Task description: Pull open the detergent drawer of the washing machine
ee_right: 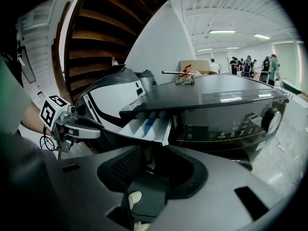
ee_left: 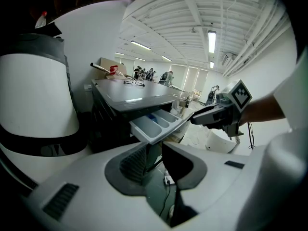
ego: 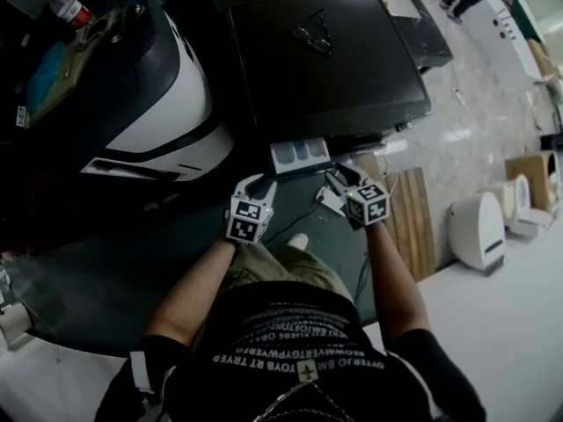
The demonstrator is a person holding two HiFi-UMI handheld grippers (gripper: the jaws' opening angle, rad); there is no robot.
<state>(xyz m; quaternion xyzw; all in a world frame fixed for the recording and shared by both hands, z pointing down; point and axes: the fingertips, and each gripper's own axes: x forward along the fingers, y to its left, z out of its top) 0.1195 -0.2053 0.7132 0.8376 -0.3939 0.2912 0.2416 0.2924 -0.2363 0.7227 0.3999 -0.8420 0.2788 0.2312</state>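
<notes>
While both hands hang low in front of the dark grey top-panelled washing machine (ego: 330, 69), its white plastic detergent drawer (ego: 299, 155) stands pulled out from the front edge at the machine's upper left corner, with its compartments open to view and a blue insert in one of them. Seen from the head view, the drawer sits at 12 o'clock of the gap between the two tools. The left gripper (ego: 257, 185), white with a marker cube, lies at about 7 o'clock of the drawer, near it but apart. The right gripper (ego: 343, 176), dark with its own marker cube, lies at about 4 o'clock, just beside the drawer's right front corner; whether it touches cannot be told. In the left gripper view its fingers are spread with nothing between them, and the drawer shows at 12 o'clock above them, beyond their tips. In the right gripper view its fingers are also spread wide and empty, the drawer again lying above and past them at about 11 o'clock. A pair of thin-framed spectacles (ego: 314, 33) rests on the machine's flat top. At 9 o'clock of the washing machine stands a rounded white-and-black appliance (ego: 167, 104), with a clear plastic bottle with a red cap (ego: 66, 7) on it.
</notes>
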